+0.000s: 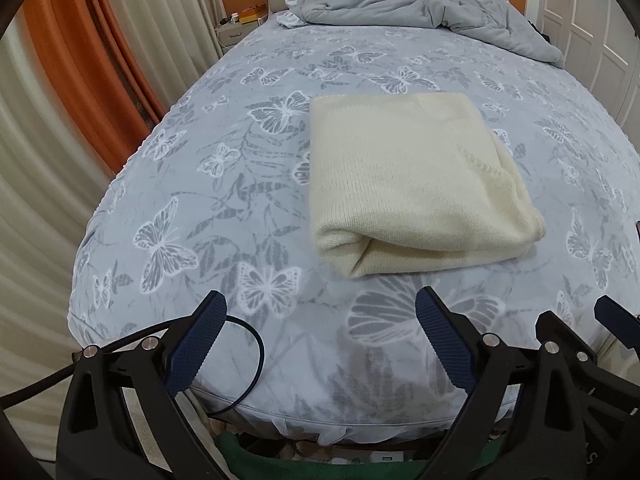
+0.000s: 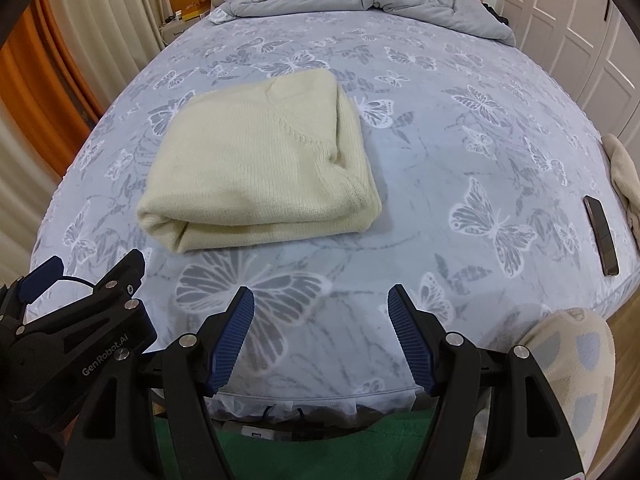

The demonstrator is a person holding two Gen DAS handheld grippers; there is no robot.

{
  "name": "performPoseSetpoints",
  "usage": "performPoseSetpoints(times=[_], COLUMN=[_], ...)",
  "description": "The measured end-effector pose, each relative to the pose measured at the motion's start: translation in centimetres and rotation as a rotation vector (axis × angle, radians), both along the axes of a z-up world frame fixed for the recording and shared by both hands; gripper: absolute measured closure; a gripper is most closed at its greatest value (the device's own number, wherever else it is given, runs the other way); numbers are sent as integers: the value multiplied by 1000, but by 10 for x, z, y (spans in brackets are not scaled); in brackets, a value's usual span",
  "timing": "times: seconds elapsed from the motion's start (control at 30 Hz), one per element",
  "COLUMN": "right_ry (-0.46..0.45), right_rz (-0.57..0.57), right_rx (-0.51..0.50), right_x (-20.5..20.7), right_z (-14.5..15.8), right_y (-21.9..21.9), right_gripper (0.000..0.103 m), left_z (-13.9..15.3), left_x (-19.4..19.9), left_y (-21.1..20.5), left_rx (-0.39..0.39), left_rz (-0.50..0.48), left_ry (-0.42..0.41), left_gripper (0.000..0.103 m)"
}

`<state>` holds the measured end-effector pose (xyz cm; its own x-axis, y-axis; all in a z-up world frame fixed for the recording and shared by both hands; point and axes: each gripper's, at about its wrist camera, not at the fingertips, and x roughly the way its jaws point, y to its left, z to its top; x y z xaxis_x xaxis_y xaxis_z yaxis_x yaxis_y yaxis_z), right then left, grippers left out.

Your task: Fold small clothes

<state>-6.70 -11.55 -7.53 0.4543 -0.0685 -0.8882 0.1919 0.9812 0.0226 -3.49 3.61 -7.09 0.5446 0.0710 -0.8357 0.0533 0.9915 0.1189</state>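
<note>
Both grippers sit at the foot of the bed, tilted down at the sheet, nothing between the fingers of either. Left gripper [image 1: 320,320]: blue ribbed pads spread wide, empty. Right gripper [image 2: 321,312]: jaws also apart, empty, pads over the big butterfly print on the bed sheet [image 2: 460,128]. In the right wrist view the left gripper shows at lower left, just beside the right one. A black cable [image 1: 248,364] loops off the left gripper over the bed edge.

Cream knit sweater [image 1: 408,184] is folded into a thick rectangular bundle, lying flat on the sheet, clear of both grippers. Folded edge faces the cameras, layers visible at the near left corner. Top face is smooth, with one knit seam running diagonally across it. It sits ahead and to the right of the left gripper, ahead and to the left of the right gripper [image 2: 260,168].

Other stuff on the bed: rumpled grey duvet [image 1: 420,4] piled at the headboard end, well apart from the sweater. A dark phone [image 2: 601,236] lies flat near the right edge of the bed, with a cream cloth [image 2: 626,176] just beyond it at the edge.

Orange and cream curtains [image 1: 80,80] on the left, white wardrobe doors [image 2: 568,28] on the right. Green mat [image 2: 280,452] below the foot of the bed.
</note>
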Motion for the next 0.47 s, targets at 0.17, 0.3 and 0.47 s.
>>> performPoseSetpoints(times=[0.17, 0.3, 0.47], right_ry=[6, 12, 17], right_rz=[-2, -1, -1], right_rx=[-4, -11, -11], right_x=[0, 0, -1], right_z=[-2, -4, -4], right_y=[-1, -1, -1], right_gripper=[35, 35, 35], left_z=[-1, -4, -5], left_x=[-2, -1, -3], left_y=[-1, -1, -2], left_rx=[14, 4, 3], left_rz=[-3, 8, 13], left_ry=[-15, 12, 16], left_gripper=[13, 13, 15])
